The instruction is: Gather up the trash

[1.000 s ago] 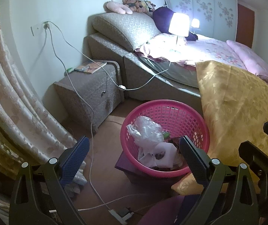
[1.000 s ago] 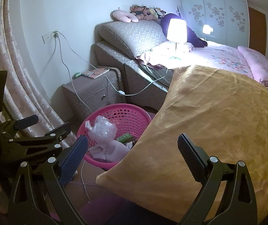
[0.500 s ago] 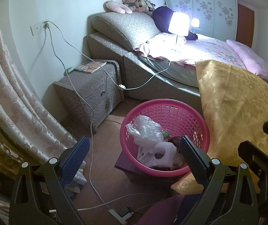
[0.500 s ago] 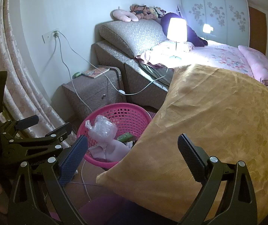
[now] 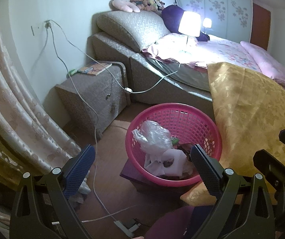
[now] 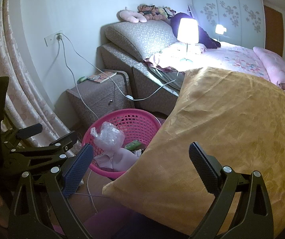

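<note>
The pink basket (image 5: 174,143) sits on the floor at about 5 o'clock from the centre of the left wrist view, resting on a dark purple box (image 5: 140,176), and it holds trash: a crumpled clear plastic bag (image 5: 154,137) on top, white paper scraps (image 5: 168,162) beneath it and a green wrapper (image 5: 175,140) at the bag's 3 o'clock. In the right wrist view the same basket lies at 7 o'clock, its right side hidden behind a gold cushion (image 6: 232,131). The left gripper (image 5: 142,168) hovers above the basket's near rim with its fingers spread wide and nothing between them; the right gripper (image 6: 142,165) hangs over the cushion's edge, fingers likewise wide apart and empty. At 10 o'clock from the basket stands a grey nightstand (image 5: 94,91) carrying a book (image 5: 94,69), with white cables (image 5: 76,91) trailing down from a wall socket (image 5: 47,23). Beyond, at 12 o'clock, a bed (image 5: 212,59) bears a lit lamp (image 5: 189,23), and curtains (image 5: 13,103) fill the 9 o'clock side.
</note>
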